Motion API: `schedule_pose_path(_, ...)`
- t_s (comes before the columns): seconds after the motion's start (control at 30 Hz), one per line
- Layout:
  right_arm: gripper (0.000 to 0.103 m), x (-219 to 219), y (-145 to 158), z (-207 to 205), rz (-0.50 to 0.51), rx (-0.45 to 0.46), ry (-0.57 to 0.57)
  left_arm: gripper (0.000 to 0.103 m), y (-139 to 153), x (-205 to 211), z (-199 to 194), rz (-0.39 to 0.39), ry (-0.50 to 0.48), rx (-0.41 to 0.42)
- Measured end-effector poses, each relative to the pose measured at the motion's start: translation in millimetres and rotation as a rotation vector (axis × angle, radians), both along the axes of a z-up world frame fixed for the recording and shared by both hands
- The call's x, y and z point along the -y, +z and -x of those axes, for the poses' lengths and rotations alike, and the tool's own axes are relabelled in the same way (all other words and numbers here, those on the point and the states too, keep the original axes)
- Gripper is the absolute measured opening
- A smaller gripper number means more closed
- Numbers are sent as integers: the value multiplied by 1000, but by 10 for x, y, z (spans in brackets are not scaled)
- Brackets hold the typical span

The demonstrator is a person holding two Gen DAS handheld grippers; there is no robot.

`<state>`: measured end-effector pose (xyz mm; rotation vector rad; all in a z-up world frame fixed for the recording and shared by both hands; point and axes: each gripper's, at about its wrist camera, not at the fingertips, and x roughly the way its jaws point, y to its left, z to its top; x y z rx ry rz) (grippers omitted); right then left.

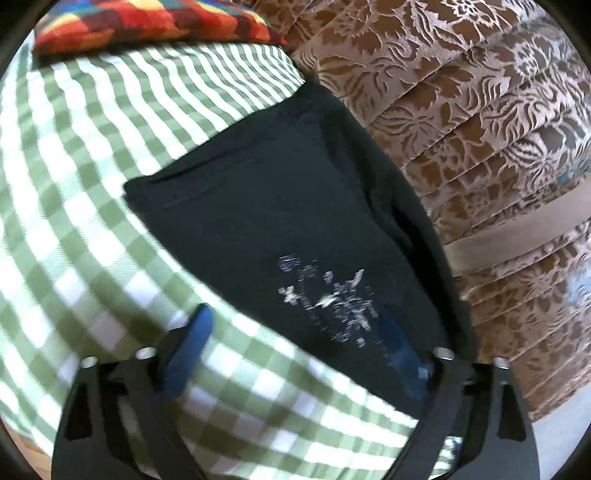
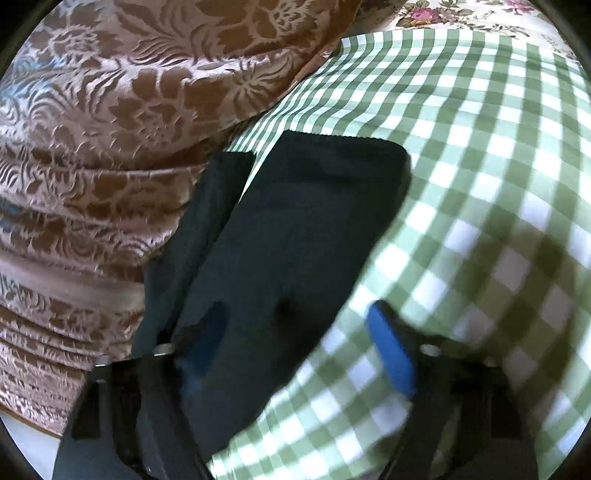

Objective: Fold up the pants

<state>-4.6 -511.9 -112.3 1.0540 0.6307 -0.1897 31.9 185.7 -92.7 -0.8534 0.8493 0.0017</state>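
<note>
Dark folded pants [image 1: 280, 206] with a worn white print lie on a green-and-white checked cloth [image 1: 85, 192], along its edge beside a brown drape. My left gripper [image 1: 295, 347] hovers over the near end of the pants, open. Its left blue pad [image 1: 192, 343] is over the checked cloth and its right pad [image 1: 399, 350] is over the dark fabric. In the right wrist view the same pants [image 2: 295, 229] stretch away from me, with a narrow strip lying beside them at the left. My right gripper [image 2: 299, 347] is open, with one pad [image 2: 207, 339] over the pants and the other [image 2: 391, 354] over the cloth.
A pleated brown floral drape [image 1: 461, 122] with a beige band [image 1: 517, 236] hangs along the cloth's edge, and it also shows as the drape [image 2: 110, 110] in the right wrist view. A multicoloured checked cushion [image 1: 147, 22] lies at the far end. A rose-print fabric [image 2: 461, 14] lies beyond the checked cloth [image 2: 480, 166].
</note>
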Motion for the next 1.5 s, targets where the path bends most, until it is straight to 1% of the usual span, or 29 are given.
schedule_pose_path(0.03,50,18,-34,-57,-18,-1,5,76,-2,-6,-16,12,-1,-2)
schedule_pose_path(0.07,47,27,-58,-115,-31,-10,2,76,-1,-10,-51,18,7,-2)
schedule_pose_path(0.13,46,69,-91,-215,-32,-14,2,76,-20,-13,-115,24,10,3)
schedule_pose_path(0.17,45,80,-85,-250,-32,-13,5,73,-33,-12,-158,26,11,5)
schedule_pose_path(0.2,43,86,-77,-283,-27,-20,9,60,-53,-16,-198,17,39,-54)
schedule_pose_path(0.23,35,96,-72,-300,-23,-27,14,49,-64,-21,-215,17,41,-58)
schedule_pose_path(0.27,21,100,-68,-316,-21,-33,16,20,-88,-31,-242,6,43,-79)
schedule_pose_path(0.3,14,112,-62,-326,-19,-42,22,15,-104,-41,-260,-7,44,-96)
schedule_pose_path(0.37,12,109,-10,-325,-4,-47,32,11,-86,-39,-257,-16,38,-87)
schedule_pose_path(0.43,12,57,138,-300,54,-44,52,11,6,-21,-223,-43,21,-62)
schedule_pose_path(0.6,12,-10,505,-72,115,9,85,10,311,-64,-88,-55,-22,-12)
schedule_pose_path(0.67,12,-31,597,48,139,20,93,9,436,-60,1,-77,-45,6)
schedule_pose_path(0.73,12,-45,640,214,147,17,94,9,519,-97,134,-91,-49,6)
schedule_pose_path(0.83,12,-39,555,470,135,-13,92,9,531,-191,296,-102,-47,-14)
schedule_pose_path(0.93,12,-56,323,635,114,-85,93,9,321,-258,420,-131,-49,-99)
schedule_pose_path(1.0,12,-45,146,739,96,-125,81,9,176,-271,439,-129,-58,-144)
schedule_pose_path(1.03,12,-22,82,768,84,-136,72,12,111,-270,432,-124,-63,-167)
schedule_pose_path(1.07,15,-12,29,781,73,-148,69,15,73,-263,435,-130,-61,-187)
schedule_pose_path(1.1,19,-7,3,787,75,-160,68,22,90,-263,442,-132,-61,-184)
schedule_pose_path(1.13,31,10,15,796,78,-161,57,28,129,-262,448,-154,-61,-188)
schedule_pose_path(1.17,41,53,53,826,83,-164,36,42,204,-269,462,-218,-49,-200)
schedule_pose_path(1.2,45,79,99,851,100,-168,15,47,256,-293,491,-274,-25,-211)
schedule_pose_path(1.23,54,101,174,881,136,-182,-15,49,310,-335,527,-317,2,-216)
schedule_pose_path(1.27,62,102,279,909,192,-197,-46,49,392,-409,585,-346,31,-201)
schedule_pose_path(1.33,66,36,450,916,274,-182,-64,49,519,-482,677,-345,78,-147)
schedule_pose_path(1.37,69,-26,528,891,300,-159,-52,49,595,-485,710,-337,83,-100)
schedule_pose_path(1.43,72,-270,693,732,323,-93,26,49,706,-419,699,-332,55,-26)
schedule_pose_path(1.47,73,-359,721,669,326,-79,55,49,746,-326,640,-329,17,3)
schedule_pose_path(1.5,74,-554,761,529,330,-54,119,49,751,-240,582,-327,-24,18)
